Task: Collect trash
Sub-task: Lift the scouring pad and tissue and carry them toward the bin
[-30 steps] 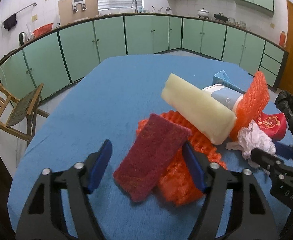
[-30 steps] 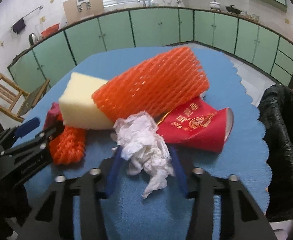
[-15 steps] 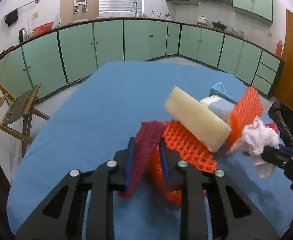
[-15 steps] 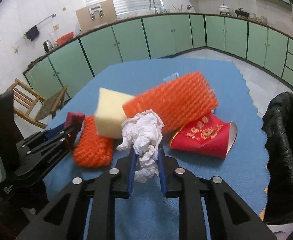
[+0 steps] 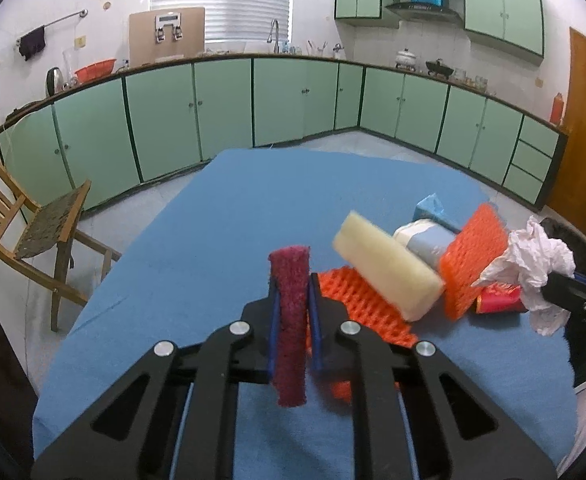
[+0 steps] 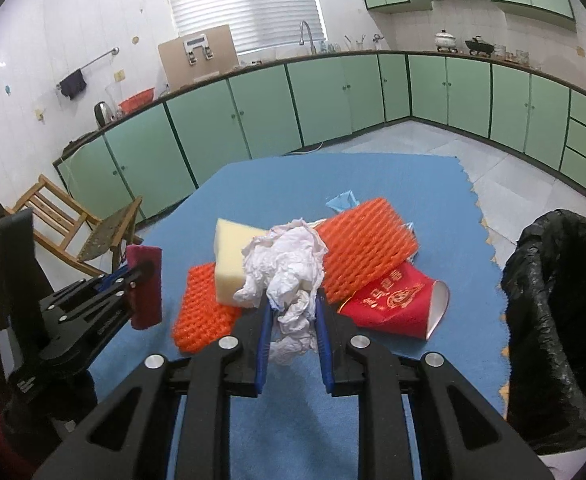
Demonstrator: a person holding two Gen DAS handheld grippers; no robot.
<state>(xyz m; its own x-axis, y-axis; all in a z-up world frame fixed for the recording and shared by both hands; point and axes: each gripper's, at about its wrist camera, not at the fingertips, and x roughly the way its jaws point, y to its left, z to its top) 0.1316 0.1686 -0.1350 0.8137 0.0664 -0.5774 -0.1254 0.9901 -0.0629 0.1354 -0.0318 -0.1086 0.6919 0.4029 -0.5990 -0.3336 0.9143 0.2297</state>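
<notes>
My left gripper (image 5: 291, 300) is shut on a maroon scouring pad (image 5: 289, 320) and holds it on edge above the blue table (image 5: 221, 232). My right gripper (image 6: 291, 308) is shut on a crumpled white tissue (image 6: 289, 264), lifted above the pile. On the table lie a pale yellow sponge (image 5: 389, 272), two orange foam nets (image 6: 367, 244) (image 6: 201, 312), and a red paper cup (image 6: 393, 300). The pad in the left gripper also shows in the right wrist view (image 6: 145, 284). The tissue also shows in the left wrist view (image 5: 533, 264).
A bin lined with a black bag (image 6: 561, 320) stands at the table's right edge. A blue-and-white packet (image 5: 429, 236) lies behind the sponge. A wooden chair (image 5: 25, 224) stands left of the table. Green cabinets (image 5: 293, 100) line the far walls.
Both grippers closed on their items and lifted them: the left took the maroon pad and turned it on edge, the right took the tissue. Both rose away from the pile.
</notes>
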